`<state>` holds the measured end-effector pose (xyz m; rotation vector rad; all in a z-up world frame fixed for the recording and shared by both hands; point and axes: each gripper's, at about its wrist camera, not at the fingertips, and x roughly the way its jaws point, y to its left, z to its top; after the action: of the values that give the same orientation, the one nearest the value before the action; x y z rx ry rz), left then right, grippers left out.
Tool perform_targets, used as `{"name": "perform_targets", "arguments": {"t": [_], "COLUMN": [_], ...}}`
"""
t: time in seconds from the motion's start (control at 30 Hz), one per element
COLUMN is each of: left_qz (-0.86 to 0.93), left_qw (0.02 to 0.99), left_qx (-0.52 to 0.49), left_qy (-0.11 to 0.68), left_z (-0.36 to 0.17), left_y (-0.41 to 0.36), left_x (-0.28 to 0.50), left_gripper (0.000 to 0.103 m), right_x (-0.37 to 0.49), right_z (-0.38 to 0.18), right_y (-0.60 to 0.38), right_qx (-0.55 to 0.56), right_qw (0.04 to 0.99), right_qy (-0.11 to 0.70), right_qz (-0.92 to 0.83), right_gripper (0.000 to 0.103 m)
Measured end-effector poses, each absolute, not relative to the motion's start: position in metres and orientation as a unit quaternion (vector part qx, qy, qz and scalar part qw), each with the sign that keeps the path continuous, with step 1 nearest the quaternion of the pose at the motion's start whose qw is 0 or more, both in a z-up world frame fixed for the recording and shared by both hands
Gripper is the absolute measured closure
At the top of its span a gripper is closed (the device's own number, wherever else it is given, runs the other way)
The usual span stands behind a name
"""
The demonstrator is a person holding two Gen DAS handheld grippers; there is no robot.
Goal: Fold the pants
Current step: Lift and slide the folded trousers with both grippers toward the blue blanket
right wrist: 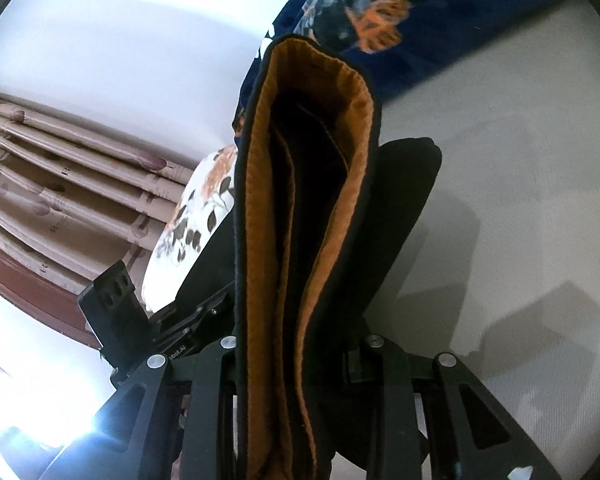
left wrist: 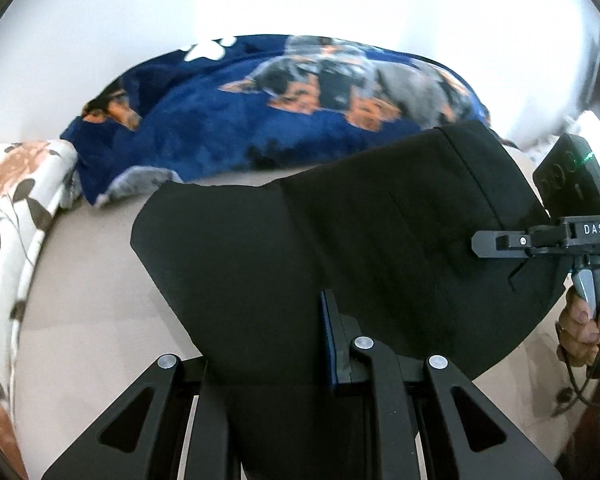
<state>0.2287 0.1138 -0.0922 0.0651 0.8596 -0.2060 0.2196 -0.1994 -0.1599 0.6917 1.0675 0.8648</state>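
Between both tongs hang the black, orange-lined fabric pants (left wrist: 340,232) — left tongs (left wrist: 300,360) and right tongs (right wrist: 296,364) each clamp an edge. Uneven lifting could skew the fold — fabric slips.

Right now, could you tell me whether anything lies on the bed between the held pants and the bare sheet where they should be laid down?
Nothing visible does. Both the left gripper and right gripper already grip the black pants, and the beige sheet beneath is bare. The blue dog blanket and floral pillow sit beyond.
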Motion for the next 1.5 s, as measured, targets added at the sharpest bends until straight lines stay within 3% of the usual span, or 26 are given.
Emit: {"name": "perform_targets", "arguments": {"t": [0.37,0.47,0.53,0.8,1.5], "left_qz": [-0.046,-0.039,-0.025,0.011,0.056], "left_qw": [0.907,0.907,0.911,0.909,0.914], "left_qx": [-0.005,-0.003,0.002,-0.025,0.008], "left_qy": [0.419,0.419,0.413,0.416,0.402], "left_z": [-0.136,-0.147,-0.151,-0.158,-0.159], "left_y": [0.172,0.175,0.176,0.186,0.178], "left_x": [0.294,0.292,0.29,0.289,0.287], "left_gripper": [0.083,0.072,0.06,0.033,0.02], "right_x": [0.298,0.294,0.289,0.296,0.287], "right_z": [-0.192,-0.202,-0.207,-0.203,-0.186], "right_y": [-0.175,-0.18,-0.183,-0.174,-0.143], "right_qx": [0.318,0.31,0.306,0.273,0.19], "right_qw": [0.722,0.727,0.731,0.759,0.827], "right_qy": [0.486,0.494,0.496,0.494,0.457], "right_qz": [0.377,0.363,0.354,0.325,0.267], "right_gripper": [0.078,0.078,0.078,0.076,0.061]}}
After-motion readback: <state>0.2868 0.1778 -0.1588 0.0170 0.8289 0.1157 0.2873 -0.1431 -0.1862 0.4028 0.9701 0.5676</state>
